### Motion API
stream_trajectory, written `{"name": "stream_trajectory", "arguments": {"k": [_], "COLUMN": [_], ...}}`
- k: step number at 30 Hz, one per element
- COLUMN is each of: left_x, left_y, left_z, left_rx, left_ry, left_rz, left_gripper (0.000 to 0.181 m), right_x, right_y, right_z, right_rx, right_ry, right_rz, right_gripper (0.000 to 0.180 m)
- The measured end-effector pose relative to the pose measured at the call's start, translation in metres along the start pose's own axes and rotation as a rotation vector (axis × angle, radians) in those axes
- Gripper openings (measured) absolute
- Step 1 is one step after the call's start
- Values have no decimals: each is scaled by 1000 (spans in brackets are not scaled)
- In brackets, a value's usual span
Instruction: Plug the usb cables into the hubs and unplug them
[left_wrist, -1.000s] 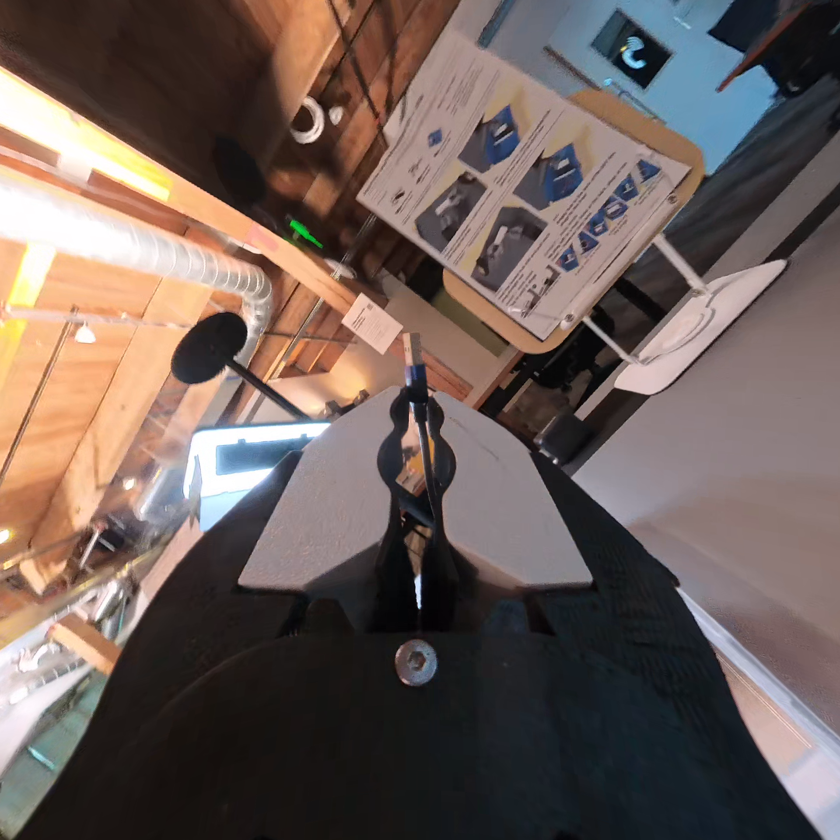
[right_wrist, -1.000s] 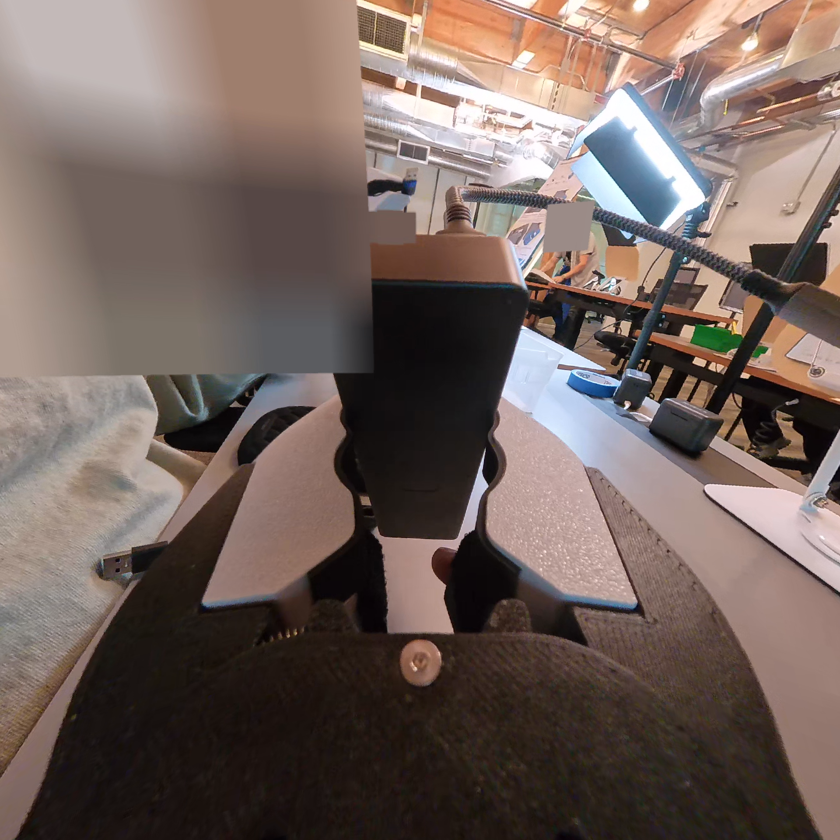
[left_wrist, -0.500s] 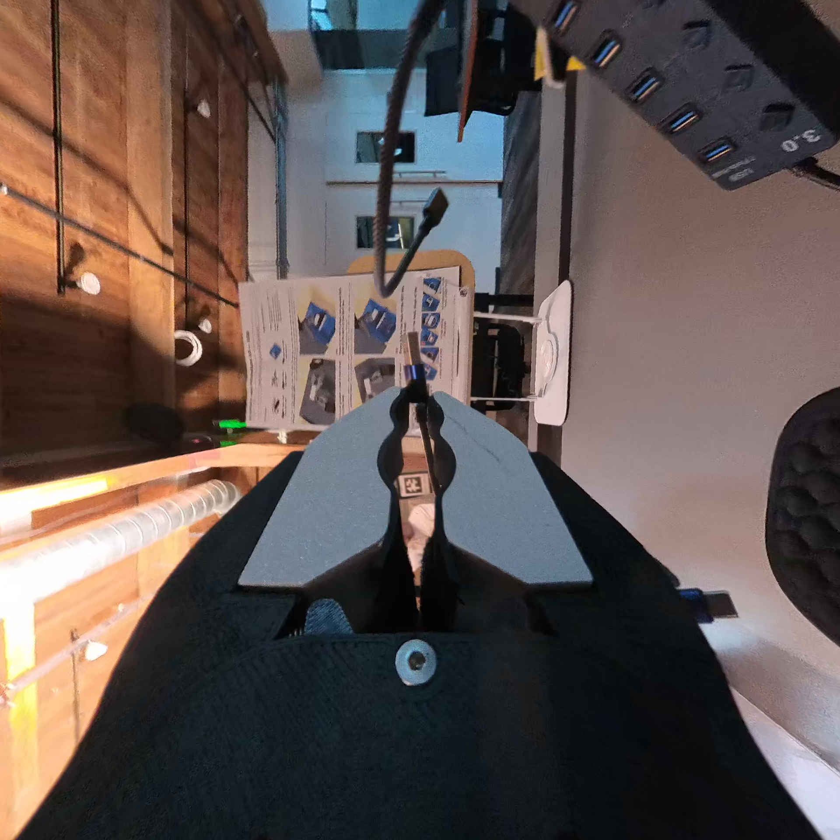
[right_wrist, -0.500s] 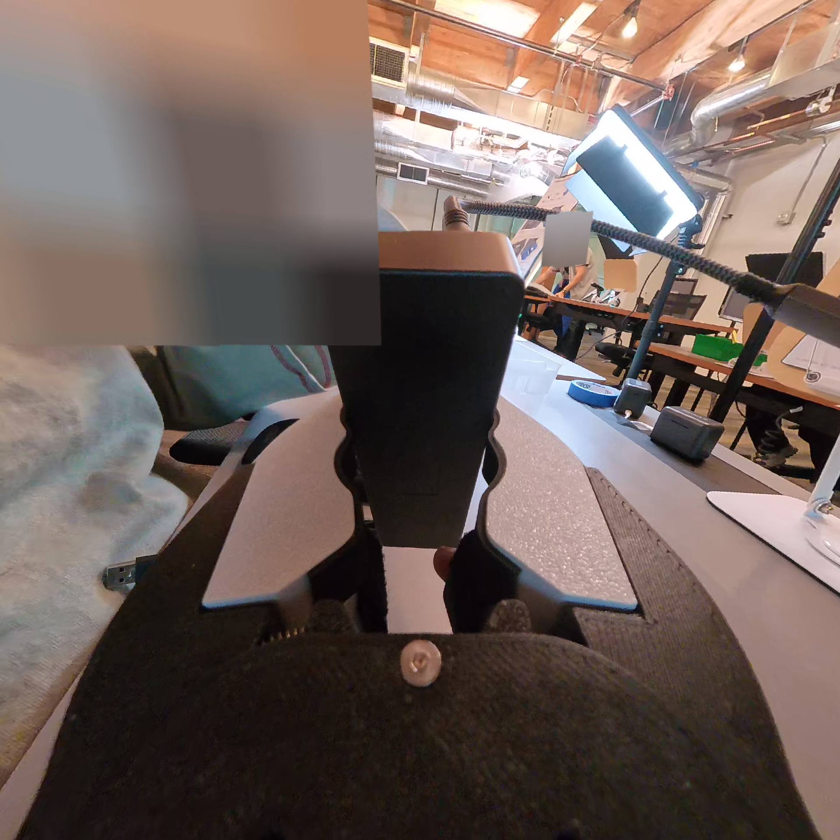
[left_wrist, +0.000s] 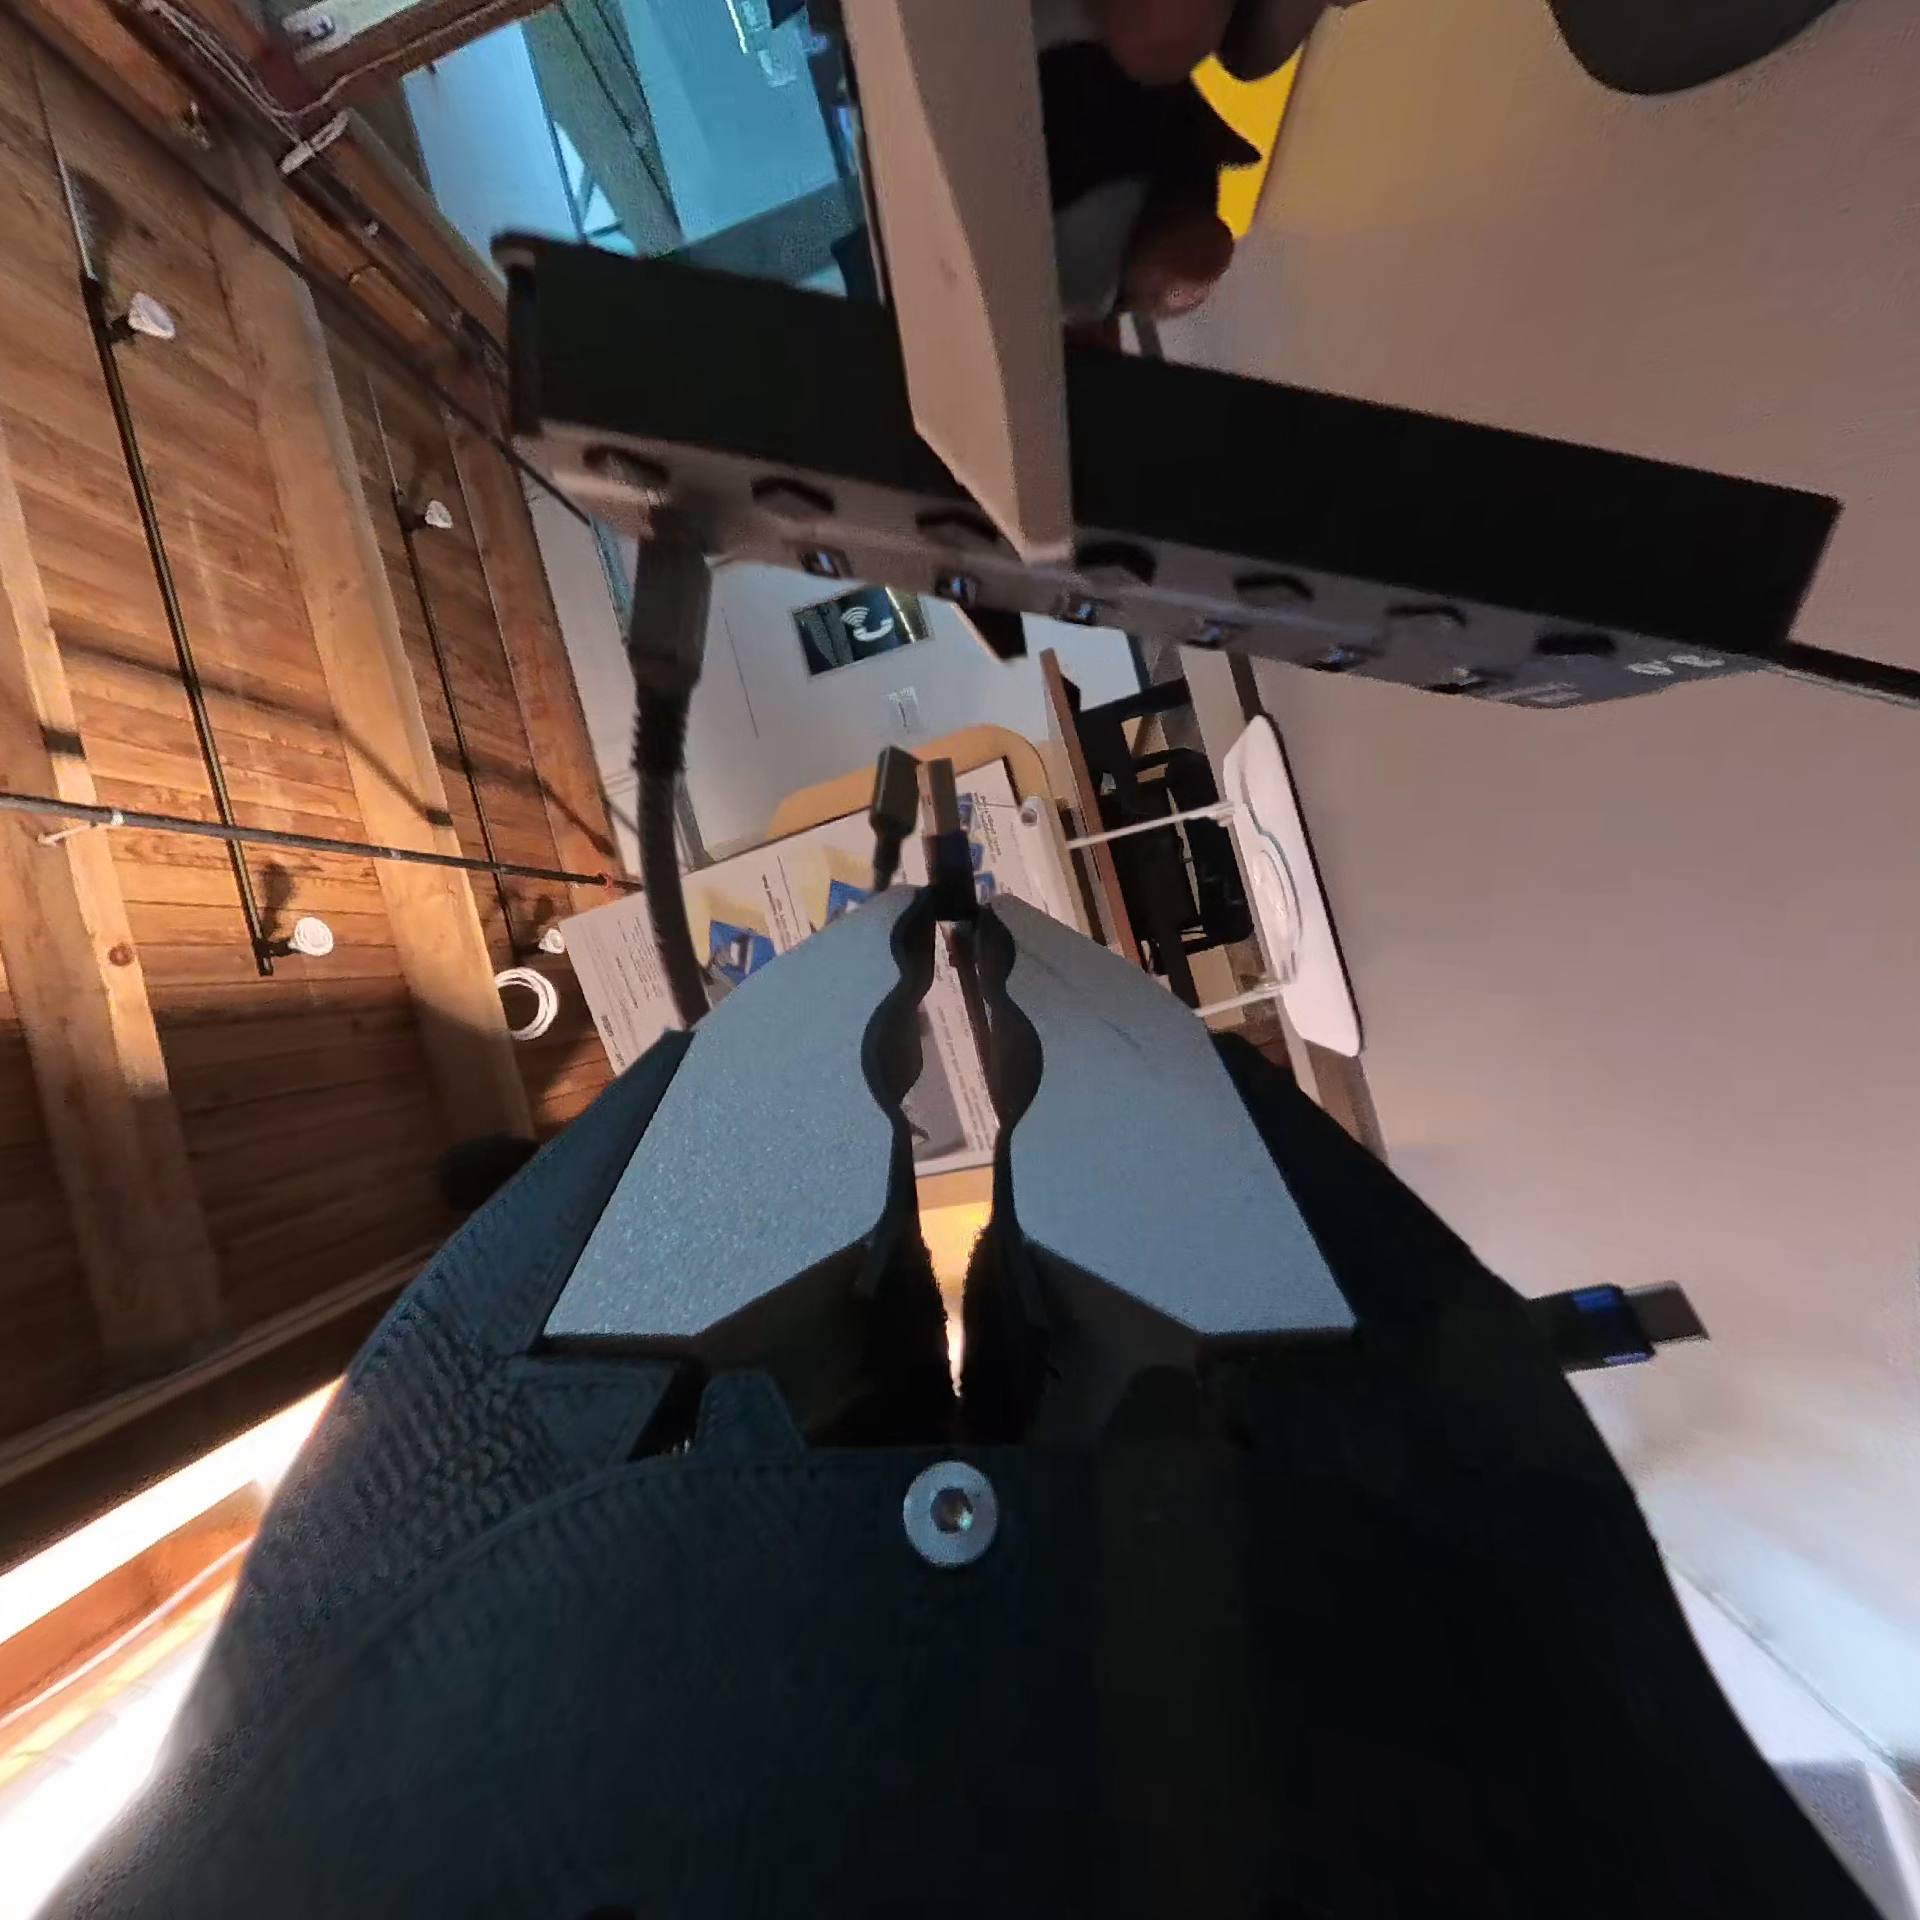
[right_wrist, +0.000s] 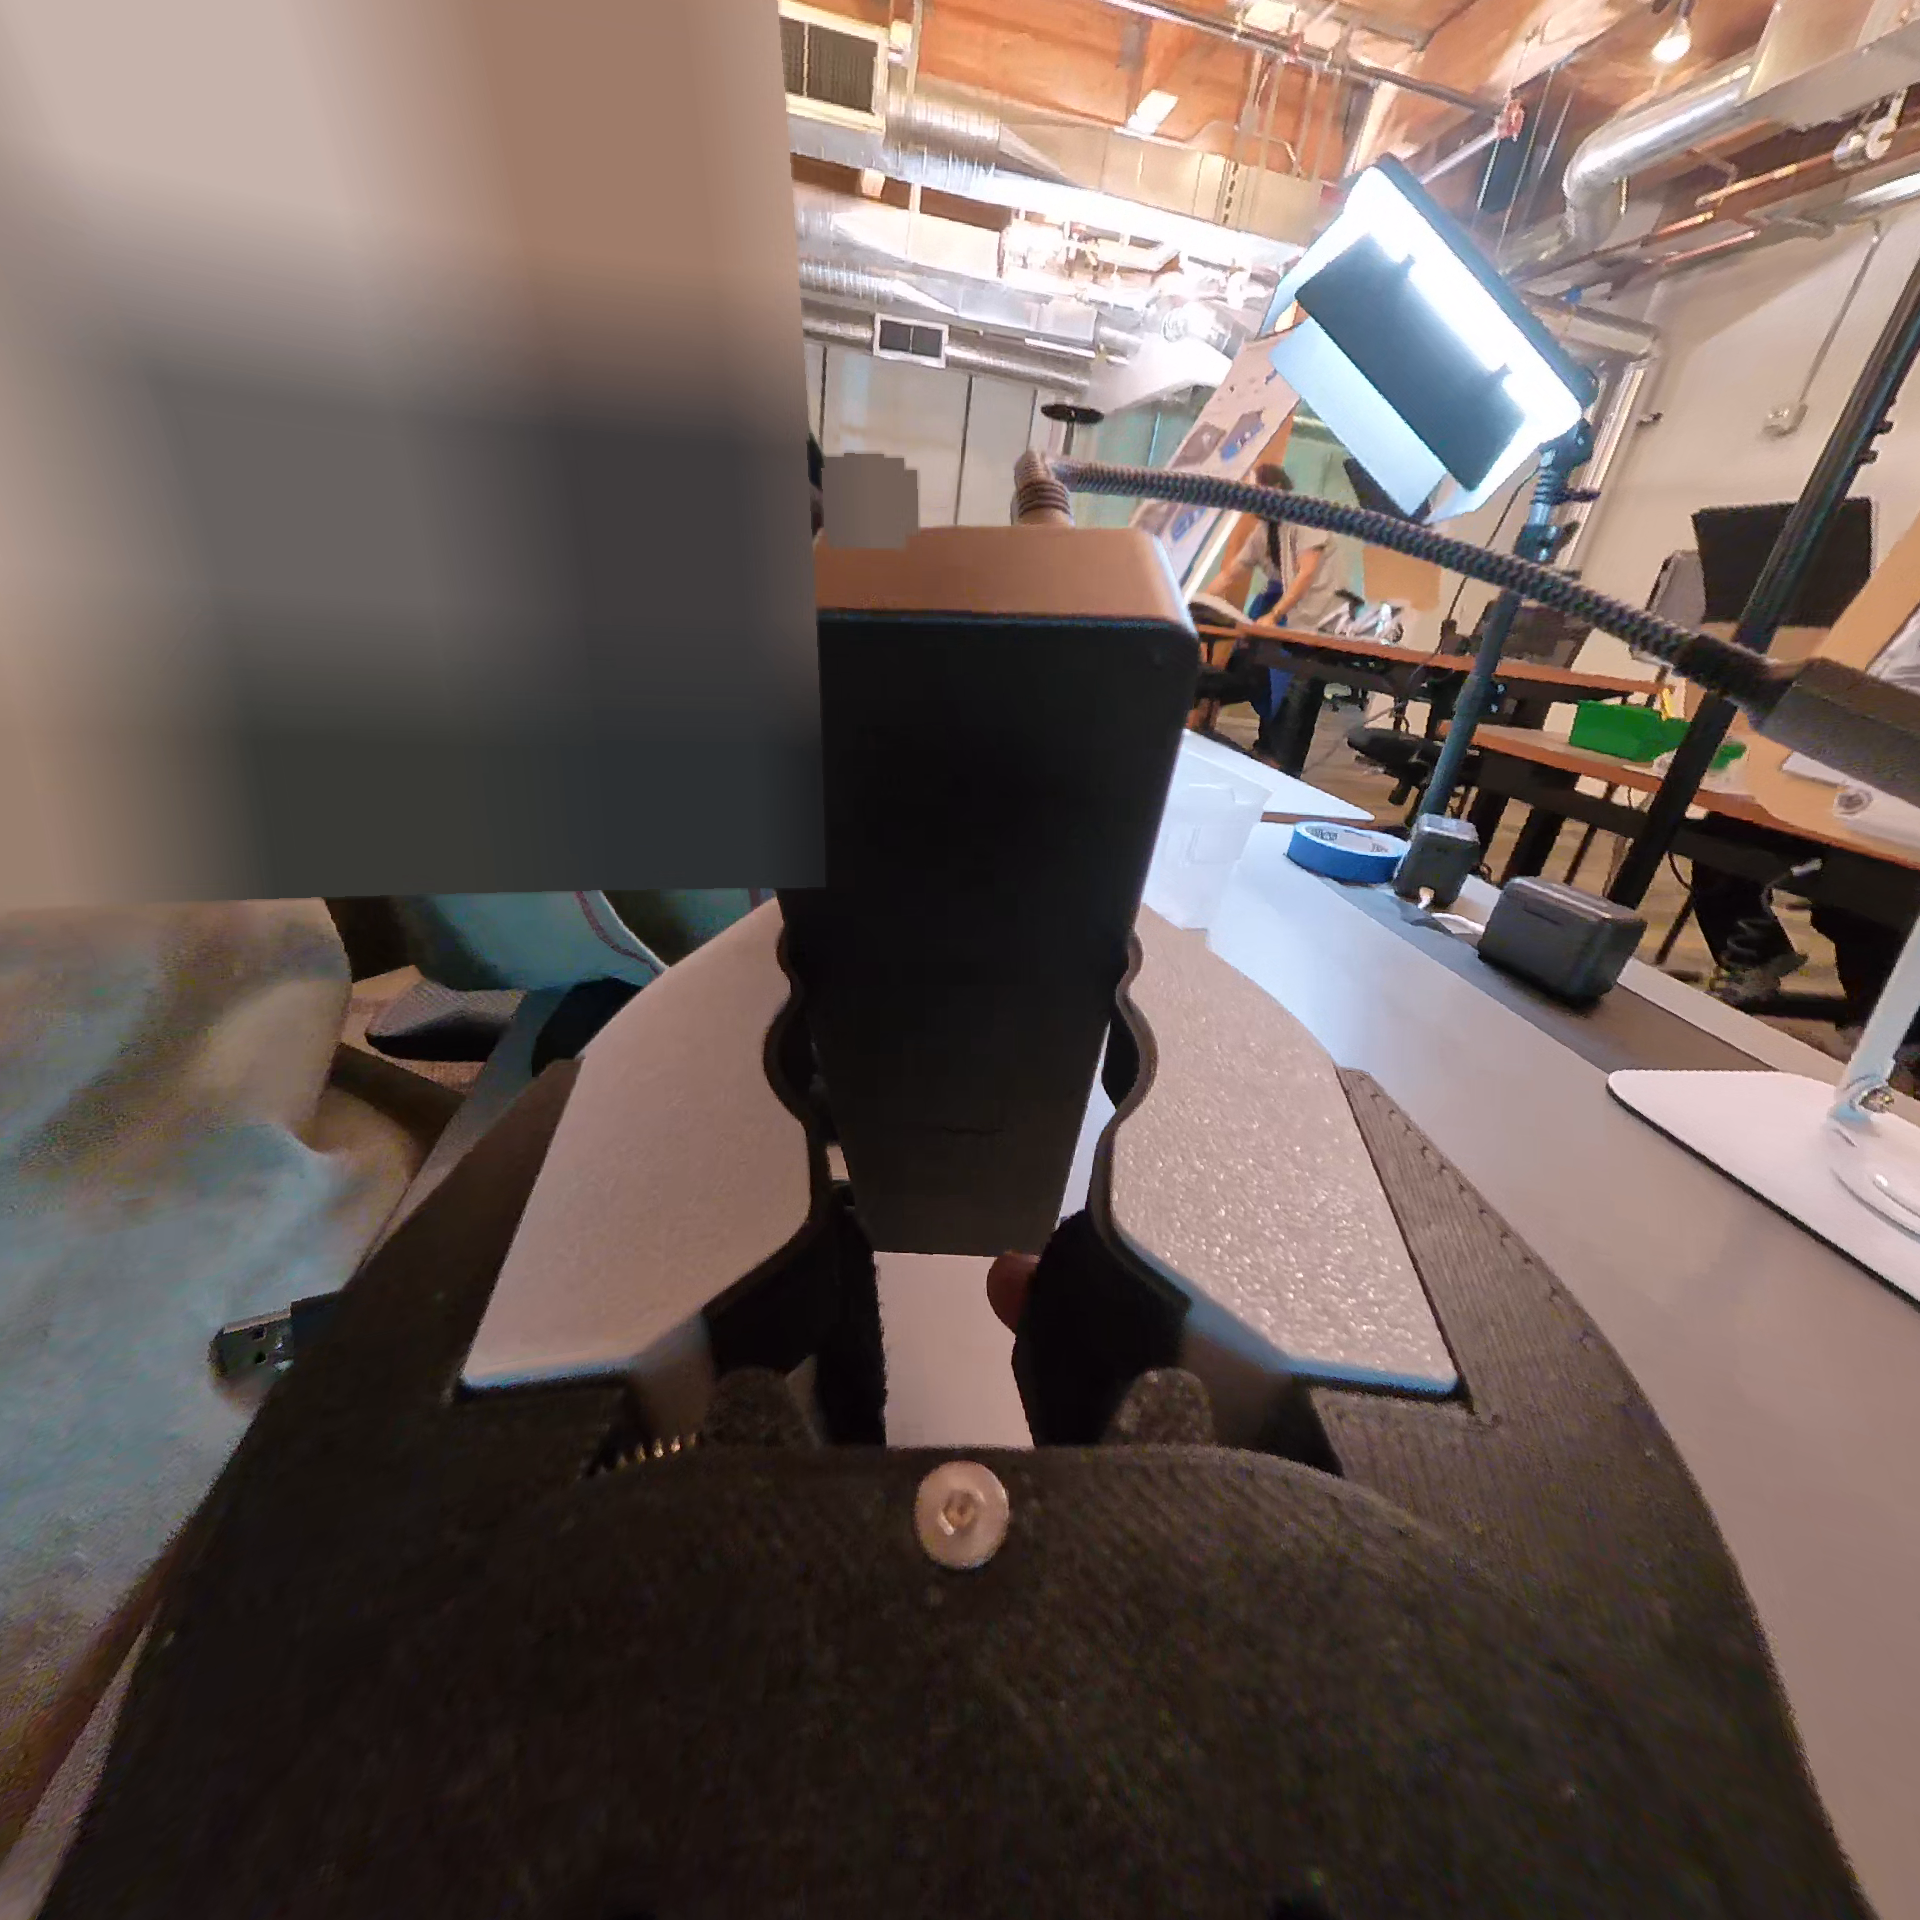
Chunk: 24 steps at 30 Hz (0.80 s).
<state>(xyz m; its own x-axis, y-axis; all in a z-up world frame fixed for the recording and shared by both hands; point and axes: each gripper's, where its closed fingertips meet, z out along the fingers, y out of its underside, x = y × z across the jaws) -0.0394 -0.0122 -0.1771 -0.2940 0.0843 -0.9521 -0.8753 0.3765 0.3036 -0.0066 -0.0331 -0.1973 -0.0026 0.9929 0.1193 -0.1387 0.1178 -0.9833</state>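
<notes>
My right gripper (right_wrist: 956, 925) is shut on a long black USB hub (right_wrist: 997, 769) and holds it upright above the grey table. A braided cable (right_wrist: 1351, 525) is plugged into the hub's top end. In the left wrist view the same hub (left_wrist: 1403, 499) spans the top, with its row of ports facing me and a right gripper finger (left_wrist: 977, 270) clamped across it. My left gripper (left_wrist: 951, 914) is shut on a blue USB plug (left_wrist: 943, 821), whose metal tip points at the port row a short way off. The braided cable (left_wrist: 665, 665) hangs from an end port.
A loose USB plug (left_wrist: 1631, 1330) lies on the table (left_wrist: 1662, 987); another plug (right_wrist: 255, 1345) shows by a person's sleeve. A blue tape roll (right_wrist: 1340, 847), a dark box (right_wrist: 1558, 940), a white stand base (right_wrist: 1766, 1143) and a light panel (right_wrist: 1434, 343) are to the right.
My left gripper has swung round with the plug, and the hub's port row is now much closer to the plug tip. My right gripper keeps its hold on the hub.
</notes>
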Motion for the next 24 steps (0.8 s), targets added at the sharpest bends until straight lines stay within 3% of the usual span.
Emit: {"name": "stream_trajectory", "arguments": {"k": [19,24], "left_x": [-20,-12], "left_y": [-14,-12], "left_z": [8,7], "left_rx": [14,8], "left_ry": [1,42], "left_rz": [166,209], "left_gripper": [8,8], "right_x": [2,5], "right_y": [4,13], "right_z": [11,14], "right_rx": [-126,-240], "right_ry": [20,46], "right_rz": [28,9], "right_gripper": [56,57]}}
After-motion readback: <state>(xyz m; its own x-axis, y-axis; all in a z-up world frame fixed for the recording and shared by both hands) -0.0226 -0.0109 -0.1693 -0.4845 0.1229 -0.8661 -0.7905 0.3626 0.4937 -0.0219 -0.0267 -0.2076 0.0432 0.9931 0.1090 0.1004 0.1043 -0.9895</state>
